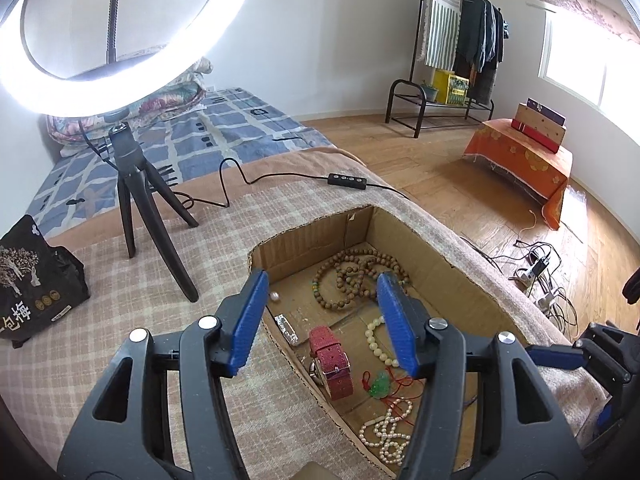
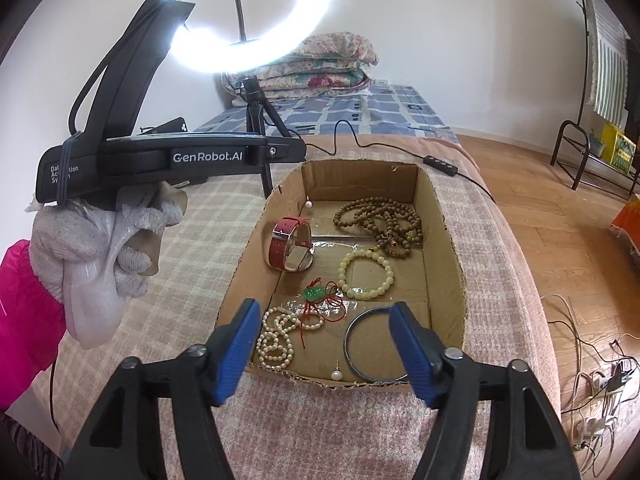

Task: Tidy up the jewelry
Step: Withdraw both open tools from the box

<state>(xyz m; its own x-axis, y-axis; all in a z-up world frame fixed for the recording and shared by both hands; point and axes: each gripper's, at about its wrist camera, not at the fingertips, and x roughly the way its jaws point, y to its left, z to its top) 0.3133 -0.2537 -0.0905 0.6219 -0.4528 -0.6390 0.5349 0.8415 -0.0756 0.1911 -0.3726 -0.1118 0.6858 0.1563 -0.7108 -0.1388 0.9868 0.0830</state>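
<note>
Risk of snagging: red cord of the green pendant [image 2: 315, 293] lying across the pearl strand [image 2: 280, 334], so lifting either one likely to drag the other. Risk of tangling: brown bead strand [image 2: 380, 220] heaped in overlapping loops at the far end of the cardboard box [image 2: 444, 240], likely to come up as a clump if pinched at one loop. Risk of rolling: red watch [image 2: 292, 246] standing on its edge near the left wall, liable to tip if bumped. Risk of loss: small pearl studs hard to pinch between wide pads and apt to skid along the box floor. Left gripper [image 1: 322, 320] above the box, jaws spread wide, holding nothing. Right gripper [image 2: 322, 344] at the near box edge, jaws likewise spread wide and empty. All jewelry inside the box, box resting on the checked blanket [image 2: 208, 240] over the bed. Count: one red watch; one brown bead strand; one cream bead bracelet [image 2: 366, 276]; one pearl strand; one green pendant; one metal bangle [image 2: 374, 344]; two pearl studs, near [image 2: 338, 374] and far [image 2: 308, 204]; one small foil-like piece [image 1: 286, 330], nature unclear. One ring light [image 2: 248, 16] on a tripod beside the box.
</note>
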